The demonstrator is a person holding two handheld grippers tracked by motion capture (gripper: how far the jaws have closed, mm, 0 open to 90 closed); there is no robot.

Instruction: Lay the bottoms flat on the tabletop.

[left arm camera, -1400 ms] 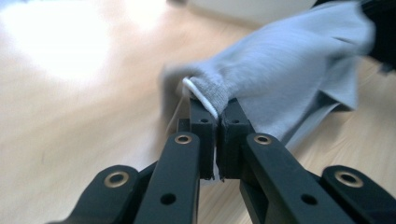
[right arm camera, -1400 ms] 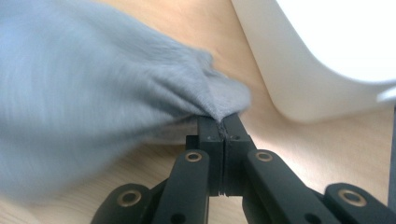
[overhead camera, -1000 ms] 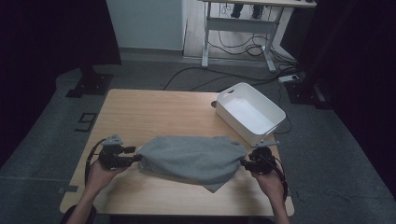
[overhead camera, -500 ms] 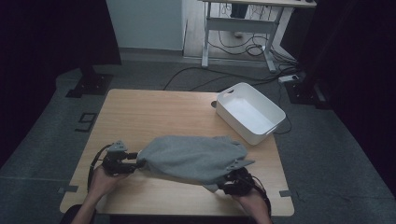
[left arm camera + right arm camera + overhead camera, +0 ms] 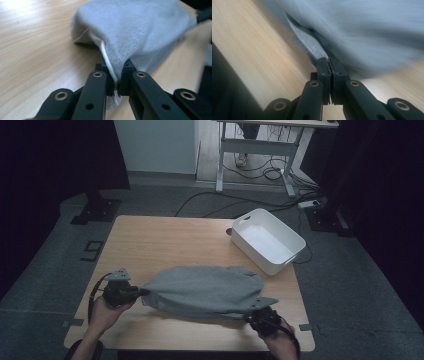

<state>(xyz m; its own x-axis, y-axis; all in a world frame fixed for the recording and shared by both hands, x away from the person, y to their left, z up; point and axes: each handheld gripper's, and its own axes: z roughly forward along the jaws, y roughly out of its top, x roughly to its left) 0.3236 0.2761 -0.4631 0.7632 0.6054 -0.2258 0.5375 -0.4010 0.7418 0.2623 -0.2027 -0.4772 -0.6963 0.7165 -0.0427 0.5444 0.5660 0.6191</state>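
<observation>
A grey cloth (image 5: 205, 290) lies spread across the front half of the wooden table (image 5: 160, 240), stretched between my two grippers. My left gripper (image 5: 142, 291) holds its left end; in the left gripper view the jaws (image 5: 116, 82) have just closed and pinch the cloth (image 5: 140, 30) at a white-stitched hem. My right gripper (image 5: 248, 316) sits near the table's front edge at the cloth's right corner. In the right gripper view its jaws (image 5: 329, 62) have just closed on a thin fold of the cloth (image 5: 372, 30), which is blurred.
A white rectangular bin (image 5: 267, 240) stands empty at the table's far right corner. Beyond the table, cables run over the floor under a desk frame (image 5: 260, 150). The table's front edge lies just under my right hand (image 5: 280, 340).
My right gripper has moved left and toward the front edge, taking the cloth's right corner along. The cloth is now pulled flatter between both grippers. The left gripper has barely shifted.
</observation>
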